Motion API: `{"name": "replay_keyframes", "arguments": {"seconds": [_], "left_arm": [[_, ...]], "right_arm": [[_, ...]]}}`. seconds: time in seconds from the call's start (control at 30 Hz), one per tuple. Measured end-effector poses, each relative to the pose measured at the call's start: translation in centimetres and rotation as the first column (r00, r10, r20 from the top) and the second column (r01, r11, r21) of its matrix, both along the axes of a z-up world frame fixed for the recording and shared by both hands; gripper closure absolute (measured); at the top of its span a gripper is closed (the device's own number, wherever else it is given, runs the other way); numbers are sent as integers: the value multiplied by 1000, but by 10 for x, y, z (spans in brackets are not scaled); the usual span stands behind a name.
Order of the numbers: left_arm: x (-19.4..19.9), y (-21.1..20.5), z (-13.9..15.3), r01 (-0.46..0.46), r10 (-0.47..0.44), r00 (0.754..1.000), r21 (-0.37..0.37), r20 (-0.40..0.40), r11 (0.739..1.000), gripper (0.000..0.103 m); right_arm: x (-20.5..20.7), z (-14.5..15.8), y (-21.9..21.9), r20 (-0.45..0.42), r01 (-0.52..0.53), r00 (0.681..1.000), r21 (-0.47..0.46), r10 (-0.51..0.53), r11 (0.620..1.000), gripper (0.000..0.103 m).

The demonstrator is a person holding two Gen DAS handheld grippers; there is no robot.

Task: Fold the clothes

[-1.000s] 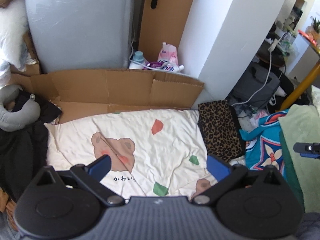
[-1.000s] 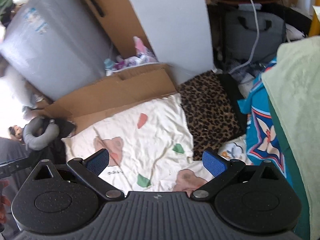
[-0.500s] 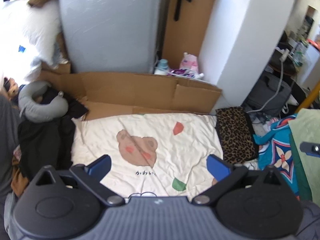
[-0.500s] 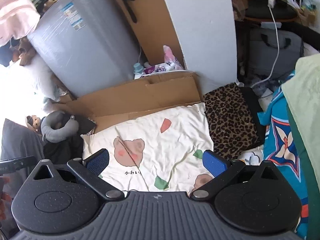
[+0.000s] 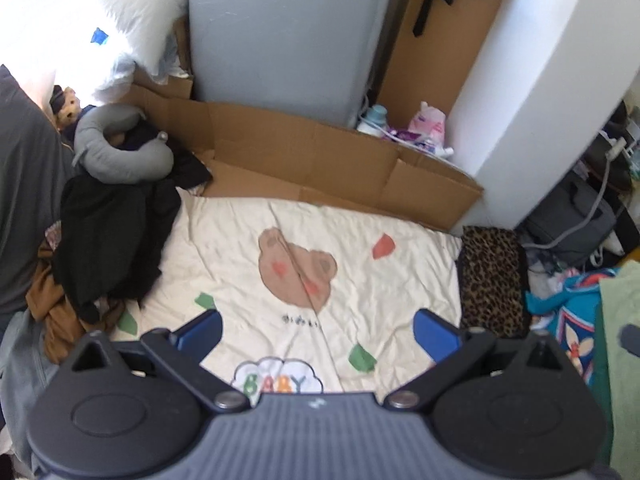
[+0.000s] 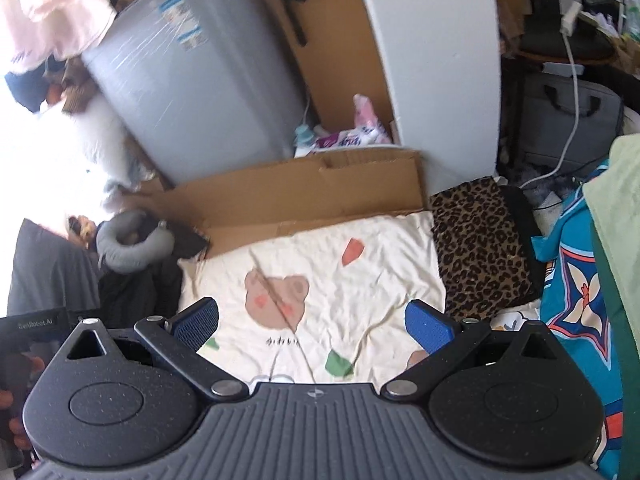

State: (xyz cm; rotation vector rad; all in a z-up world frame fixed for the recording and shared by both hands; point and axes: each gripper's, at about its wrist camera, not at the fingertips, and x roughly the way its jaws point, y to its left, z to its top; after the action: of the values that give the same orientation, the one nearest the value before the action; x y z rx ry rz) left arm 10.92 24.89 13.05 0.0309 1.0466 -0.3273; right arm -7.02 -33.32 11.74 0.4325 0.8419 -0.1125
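Note:
A cream blanket with a bear print [image 5: 320,256] [image 6: 332,280] lies spread flat. A folded leopard-print garment [image 5: 490,280] [image 6: 480,244] lies at its right edge. A heap of black and brown clothes [image 5: 108,236] [image 6: 136,284] lies at its left edge. My left gripper [image 5: 318,334] is open and empty, held above the near part of the blanket. My right gripper [image 6: 312,326] is open and empty, also above the near part. The left gripper's handle [image 6: 28,328] shows at the left edge of the right wrist view.
Flattened cardboard [image 5: 320,160] [image 6: 304,188] lies behind the blanket, before a grey appliance [image 5: 280,28] and a white pillar [image 5: 540,80]. A grey neck pillow [image 5: 120,152] tops the clothes heap. A blue patterned cloth [image 6: 572,280] and a green cloth [image 5: 620,340] lie right.
Both grippers have pulled back and up, so more of the blanket and the clothes heap on the left show. Both stay open and empty.

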Motion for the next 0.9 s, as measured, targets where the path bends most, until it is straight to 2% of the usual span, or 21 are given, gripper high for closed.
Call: {"name": "replay_keyframes", "arguments": {"seconds": [0.17, 0.33, 0.43, 0.7, 0.9], "left_arm": [[-25, 12, 5, 21, -20, 999, -21, 30, 1000, 0], [-43, 28, 12, 17, -15, 999, -35, 51, 999, 0], [-51, 35, 12, 25, -23, 997, -22, 73, 999, 0], [-71, 43, 8, -9, 13, 993, -34, 118, 999, 0], [-87, 44, 4, -39, 40, 987, -11, 156, 999, 0]], "right_arm": [[-17, -6, 24, 24, -25, 999, -48, 26, 999, 0], [-38, 2, 42, 42, -31, 999, -62, 34, 998, 0], [-48, 6, 54, 54, -43, 997, -124, 50, 991, 0], [-67, 2, 58, 50, -35, 998, -168, 44, 985, 0], [-81, -4, 55, 61, -25, 997, -190, 38, 981, 0]]}}
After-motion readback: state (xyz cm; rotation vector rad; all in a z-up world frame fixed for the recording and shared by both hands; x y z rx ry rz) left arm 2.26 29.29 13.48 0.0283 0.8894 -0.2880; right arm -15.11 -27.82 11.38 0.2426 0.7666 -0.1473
